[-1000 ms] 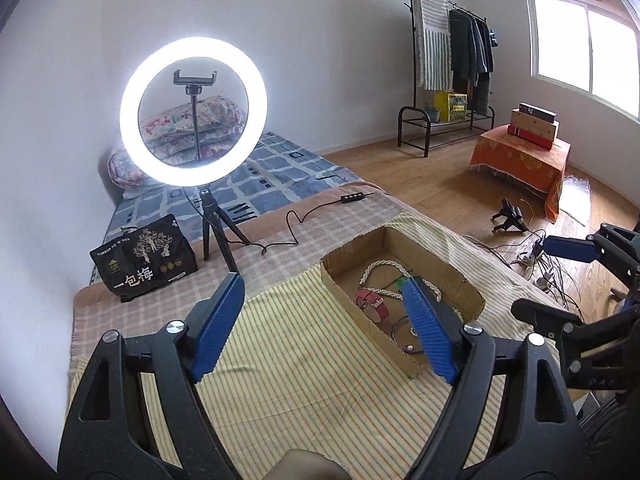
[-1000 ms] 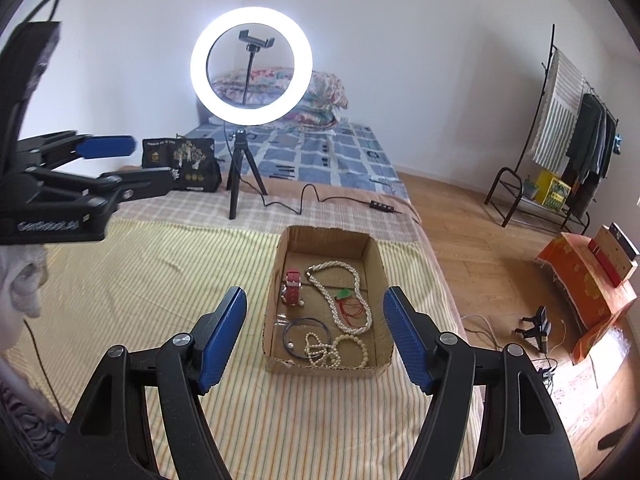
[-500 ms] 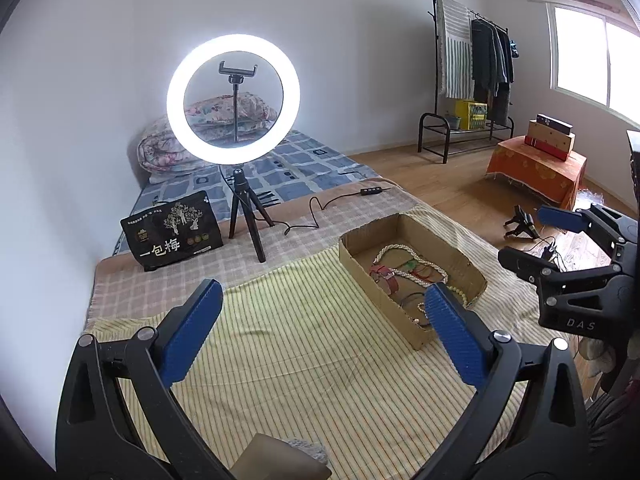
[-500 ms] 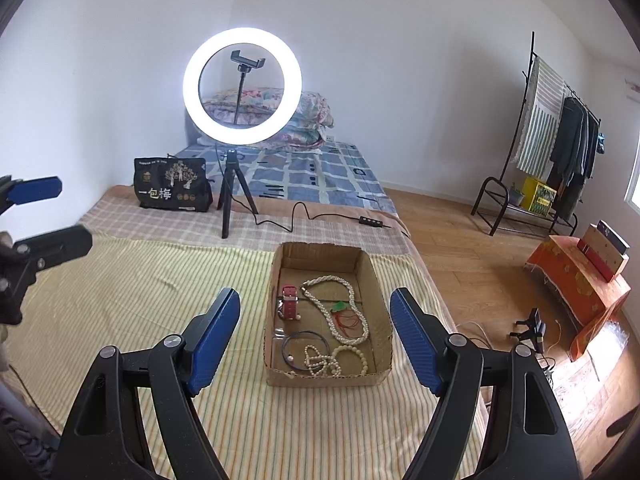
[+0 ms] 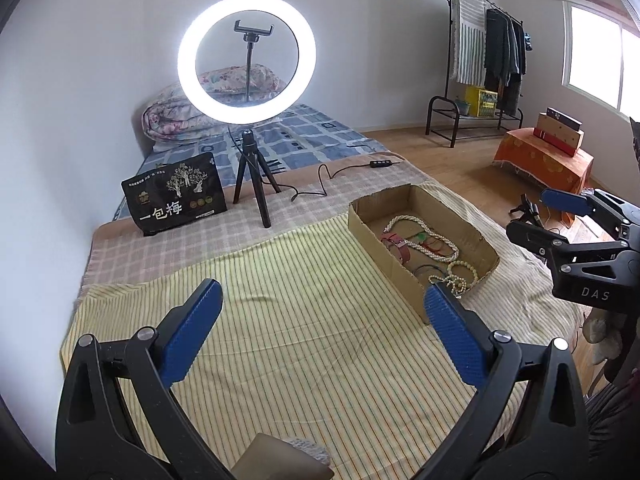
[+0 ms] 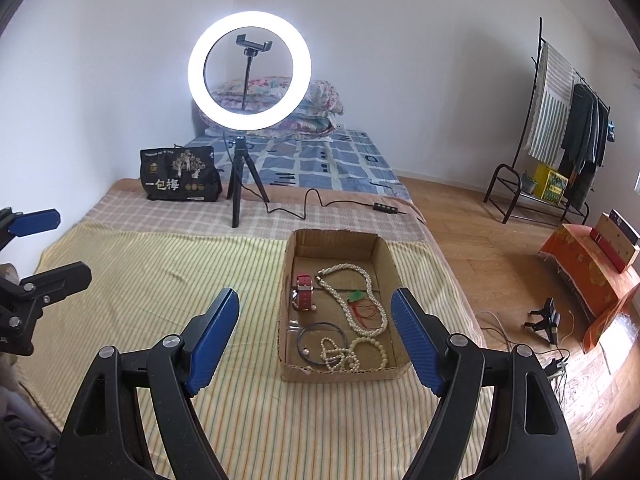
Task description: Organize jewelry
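Observation:
A shallow cardboard box (image 6: 384, 258) lies on the yellow striped cloth (image 6: 160, 280). In it are a long pearl necklace (image 6: 352, 280) with a green pendant, a red watch strap (image 6: 304, 298), a dark bangle (image 6: 320, 338) and white bead bracelets (image 6: 368, 354). The box also shows in the left wrist view (image 5: 384, 264). My right gripper (image 6: 316, 328) is open and empty, held above the box's near end. My left gripper (image 5: 320, 312) is open and empty over the cloth, left of the box. Each gripper shows in the other's view, the left (image 6: 40, 248) and the right (image 5: 560, 216).
A lit ring light on a black tripod (image 6: 248, 76) stands behind the box, its cable (image 6: 320, 204) running right. A black printed bag (image 6: 178, 176) stands at the back left. A mattress with bedding, a clothes rack (image 6: 560, 120) and an orange-covered box (image 6: 592, 276) are on the floor beyond.
Both grippers have pulled back and up from the box and drifted apart. The left gripper's jaws have opened wider. The jewelry has not moved.

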A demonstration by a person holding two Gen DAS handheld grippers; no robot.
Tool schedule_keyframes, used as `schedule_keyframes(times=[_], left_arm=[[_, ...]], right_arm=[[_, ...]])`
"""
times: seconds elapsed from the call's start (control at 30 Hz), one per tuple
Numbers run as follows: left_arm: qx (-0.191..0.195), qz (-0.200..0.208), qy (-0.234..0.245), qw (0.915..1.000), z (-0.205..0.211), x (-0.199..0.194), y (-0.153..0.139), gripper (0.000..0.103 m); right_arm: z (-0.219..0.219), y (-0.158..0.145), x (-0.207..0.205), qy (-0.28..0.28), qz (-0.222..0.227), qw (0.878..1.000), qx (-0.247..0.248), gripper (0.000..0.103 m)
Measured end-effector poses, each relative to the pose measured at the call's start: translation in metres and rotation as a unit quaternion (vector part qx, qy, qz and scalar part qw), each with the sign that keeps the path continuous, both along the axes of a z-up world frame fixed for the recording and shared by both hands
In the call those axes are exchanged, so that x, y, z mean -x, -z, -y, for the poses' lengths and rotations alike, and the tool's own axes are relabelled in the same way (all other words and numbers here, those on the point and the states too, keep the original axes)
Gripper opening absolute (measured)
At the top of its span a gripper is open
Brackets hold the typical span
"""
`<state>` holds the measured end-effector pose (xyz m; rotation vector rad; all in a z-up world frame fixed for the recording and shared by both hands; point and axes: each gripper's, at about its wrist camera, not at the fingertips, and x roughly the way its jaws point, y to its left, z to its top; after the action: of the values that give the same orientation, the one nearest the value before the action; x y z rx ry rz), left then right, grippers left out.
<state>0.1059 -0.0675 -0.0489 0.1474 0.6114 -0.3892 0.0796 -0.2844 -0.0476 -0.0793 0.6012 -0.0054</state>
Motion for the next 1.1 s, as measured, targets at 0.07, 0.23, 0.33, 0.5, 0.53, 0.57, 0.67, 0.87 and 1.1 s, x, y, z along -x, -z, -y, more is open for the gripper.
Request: schedule_keyframes(times=[0.07, 0.23, 0.33, 0.5, 0.53, 0.57, 0.67, 0.87, 1.1], left_arm=[[0.000, 0.000, -0.001, 1.0000, -0.0013, 0.0010, -0.0002, 0.103], [0.001, 0.000, 0.000, 1.0000, -0.0020, 0.0009, -0.0002, 0.103], [0.002, 0.001, 0.002, 1.0000, -0.0011, 0.0012, -0.0030, 0.103], [0.002, 0.002, 0.003, 1.0000, -0.0006, 0.0015, -0.0040, 0.103], [0.001, 0.002, 0.002, 1.0000, -0.0005, 0.0014, -0.0039, 0.103], [0.001, 0.002, 0.002, 1.0000, -0.0004, 0.0015, -0.0038, 0.103], [0.002, 0.002, 0.002, 1.0000, -0.0003, 0.0014, -0.0037, 0.103], [0.001, 0.002, 0.003, 1.0000, -0.0001, 0.0013, -0.0035, 0.103], [0.002, 0.003, 0.002, 1.0000, -0.0001, 0.0021, -0.0036, 0.103]], right_arm=[[-0.0005, -0.0005, -0.0003, 0.000, 0.001, 1.000, -0.002, 0.078], [-0.0019, 0.0003, -0.0018, 0.001, -0.002, 1.000, -0.004, 0.078], [-0.0022, 0.0007, -0.0021, 0.002, -0.003, 1.000, -0.004, 0.078], [-0.0022, 0.0012, -0.0040, 0.002, -0.006, 1.000, -0.003, 0.078], [-0.0024, 0.0013, -0.0041, 0.002, -0.006, 1.000, -0.003, 0.078], [-0.0024, 0.0013, -0.0044, 0.002, -0.006, 1.000, -0.002, 0.078], [-0.0024, 0.0013, -0.0045, 0.002, -0.006, 1.000, -0.004, 0.078], [-0.0019, 0.0017, -0.0052, 0.003, -0.008, 1.000, -0.004, 0.078], [-0.0013, 0.0019, -0.0056, 0.005, -0.009, 1.000, -0.005, 0.078]])
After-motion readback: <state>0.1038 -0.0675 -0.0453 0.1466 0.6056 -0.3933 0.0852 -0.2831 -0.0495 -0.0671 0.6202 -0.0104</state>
